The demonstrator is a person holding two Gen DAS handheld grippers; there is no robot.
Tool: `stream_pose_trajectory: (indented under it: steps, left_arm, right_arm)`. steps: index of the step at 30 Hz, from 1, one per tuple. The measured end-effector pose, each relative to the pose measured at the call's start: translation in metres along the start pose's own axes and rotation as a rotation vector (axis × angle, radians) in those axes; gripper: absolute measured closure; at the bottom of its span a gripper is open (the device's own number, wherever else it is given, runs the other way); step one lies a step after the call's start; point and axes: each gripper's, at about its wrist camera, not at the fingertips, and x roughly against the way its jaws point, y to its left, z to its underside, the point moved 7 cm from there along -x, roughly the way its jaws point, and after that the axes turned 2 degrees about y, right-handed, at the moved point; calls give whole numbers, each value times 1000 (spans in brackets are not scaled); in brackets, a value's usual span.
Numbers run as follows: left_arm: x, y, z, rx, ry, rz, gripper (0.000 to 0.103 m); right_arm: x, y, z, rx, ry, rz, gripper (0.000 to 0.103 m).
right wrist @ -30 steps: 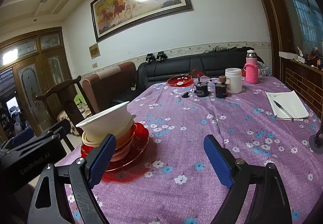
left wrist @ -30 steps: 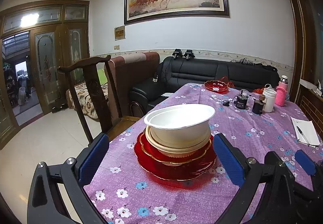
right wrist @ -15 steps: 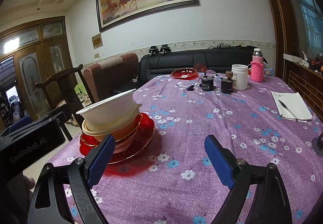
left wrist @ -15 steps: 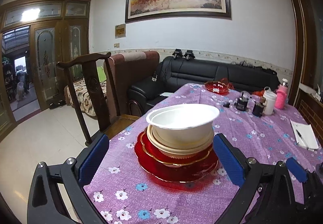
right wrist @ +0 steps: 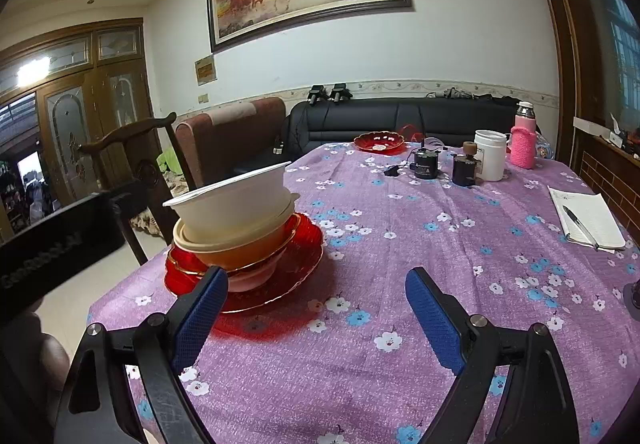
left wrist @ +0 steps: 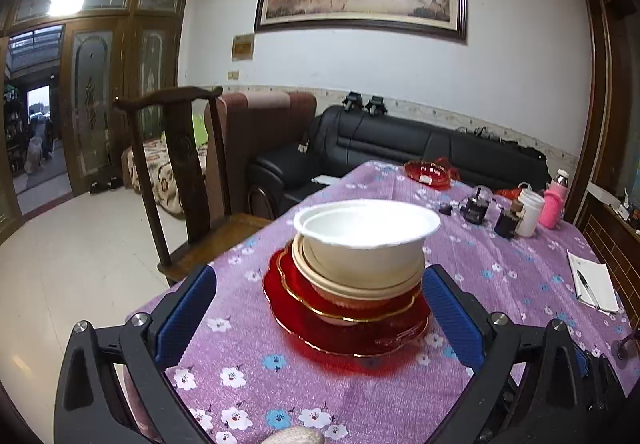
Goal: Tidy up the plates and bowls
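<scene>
A stack of dishes stands near the front left corner of a desk (left wrist: 520,268) covered in a purple flowered cloth: a white bowl (left wrist: 366,232) sits tilted on top of a cream bowl (left wrist: 340,276), which rests in two red plates (left wrist: 304,308) with gold rims. The left gripper (left wrist: 320,308) faces the stack squarely, its blue-padded fingers (left wrist: 186,310) spread wide apart with one on either side of the plates, holding nothing; the stack lies straight ahead between them, and whether the pads touch the plate rims cannot be told. The right gripper (right wrist: 316,316) hangs over bare cloth to the right of the stack, its fingers (right wrist: 434,328) likewise apart and empty, with the white bowl (right wrist: 236,200) and red plates (right wrist: 296,268) off to its left, just past its left finger. The left hand looks the nearer and better lined up for any lift of the top bowl, which leans and would likely need a level grip. A third red plate (right wrist: 378,142) lies well apart at the far end of the desk, near a white jar (right wrist: 490,154), a pink bottle (right wrist: 524,140) and a notebook (right wrist: 588,218) with a pen.
</scene>
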Motion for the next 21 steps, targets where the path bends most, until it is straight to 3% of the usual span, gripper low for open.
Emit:
stream_pose_trajectory:
  steps: [21]
  left_arm:
    - [-14,7,10,-5,48,-43,0]
  right_arm:
    - [-7,18,8,72,15,-10,9]
